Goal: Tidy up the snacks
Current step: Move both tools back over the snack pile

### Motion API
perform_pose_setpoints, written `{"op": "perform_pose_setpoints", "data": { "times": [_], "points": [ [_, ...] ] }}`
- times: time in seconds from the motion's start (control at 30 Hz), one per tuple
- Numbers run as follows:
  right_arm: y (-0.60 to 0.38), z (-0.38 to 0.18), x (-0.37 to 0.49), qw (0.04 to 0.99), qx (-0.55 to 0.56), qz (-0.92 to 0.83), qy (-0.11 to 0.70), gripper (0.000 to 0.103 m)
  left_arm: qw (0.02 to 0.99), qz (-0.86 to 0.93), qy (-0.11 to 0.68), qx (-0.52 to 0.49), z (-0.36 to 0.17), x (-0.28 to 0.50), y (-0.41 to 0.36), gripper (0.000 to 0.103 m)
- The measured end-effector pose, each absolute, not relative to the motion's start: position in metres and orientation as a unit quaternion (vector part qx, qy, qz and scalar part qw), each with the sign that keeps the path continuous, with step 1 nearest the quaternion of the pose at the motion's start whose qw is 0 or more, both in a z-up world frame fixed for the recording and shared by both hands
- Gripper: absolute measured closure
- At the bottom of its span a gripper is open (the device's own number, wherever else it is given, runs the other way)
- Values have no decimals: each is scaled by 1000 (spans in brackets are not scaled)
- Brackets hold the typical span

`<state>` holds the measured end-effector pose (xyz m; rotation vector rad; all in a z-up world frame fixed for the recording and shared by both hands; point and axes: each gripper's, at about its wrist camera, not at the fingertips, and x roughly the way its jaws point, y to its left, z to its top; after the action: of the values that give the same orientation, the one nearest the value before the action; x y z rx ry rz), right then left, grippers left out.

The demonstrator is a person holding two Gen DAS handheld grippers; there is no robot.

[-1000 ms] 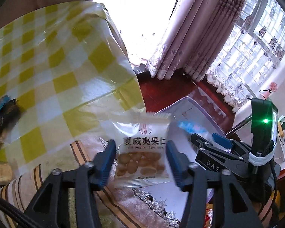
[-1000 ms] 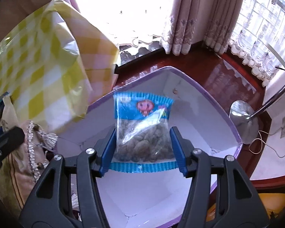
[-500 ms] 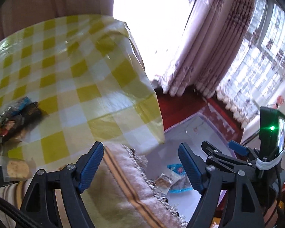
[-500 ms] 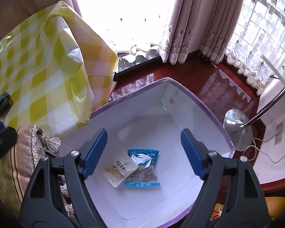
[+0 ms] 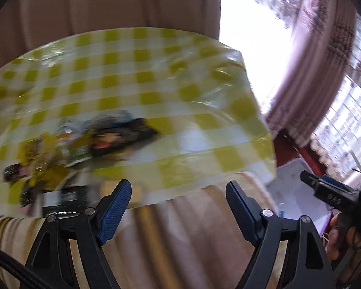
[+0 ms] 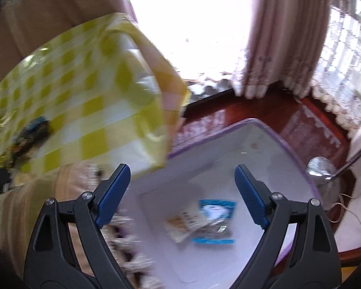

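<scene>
- Two snack packets lie together on the floor of the white box (image 6: 264, 149), which has a purple rim: a blue-edged packet (image 6: 215, 219) with dark pieces showing through its clear part, and a pale packet (image 6: 183, 224) of light brown pieces.
- The pale packet sits on the left and overlaps the blue-edged one; both are touching.
- The box stands on a dark red glossy floor (image 6: 308, 125), just beside the hanging edge of the tablecloth.
- More snacks wait in a blurred pile (image 5: 79, 149) on the worktop, on the yellow-and-white checked tablecloth (image 5: 156, 77); a dark packet (image 5: 122, 139) lies at the pile's right end, yellow wrappers at its left. The blur hides the print on them.
- The left tongs (image 5: 178, 207) are spread wide with nothing between the blue pads, held over a beige striped cloth (image 5: 180, 240) at the near edge of the worktop, near the pile.
- The right tongs (image 6: 181, 195) are likewise spread wide and hold nothing; they hover above the box, with the two packets below and between the fingers.
- In the left wrist view the right tongs show at the far right, with a green light above them and part of the person's hand (image 5: 334, 236) on the handle.
- Pinkish curtains (image 6: 284, 36) hang beyond the box before a bright window.
- A round metal lamp base (image 6: 321, 167) rests on the floor right of the box.
</scene>
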<state>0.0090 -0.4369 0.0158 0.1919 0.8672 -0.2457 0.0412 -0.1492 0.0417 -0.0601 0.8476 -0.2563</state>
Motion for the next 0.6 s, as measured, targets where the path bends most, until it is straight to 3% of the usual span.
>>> {"op": "perform_pose_setpoints", "data": {
  "times": [0.6],
  "points": [
    [-269,14,51,888,3,80,453,13,896,30,423,-128,20,24,24,22]
  ]
}}
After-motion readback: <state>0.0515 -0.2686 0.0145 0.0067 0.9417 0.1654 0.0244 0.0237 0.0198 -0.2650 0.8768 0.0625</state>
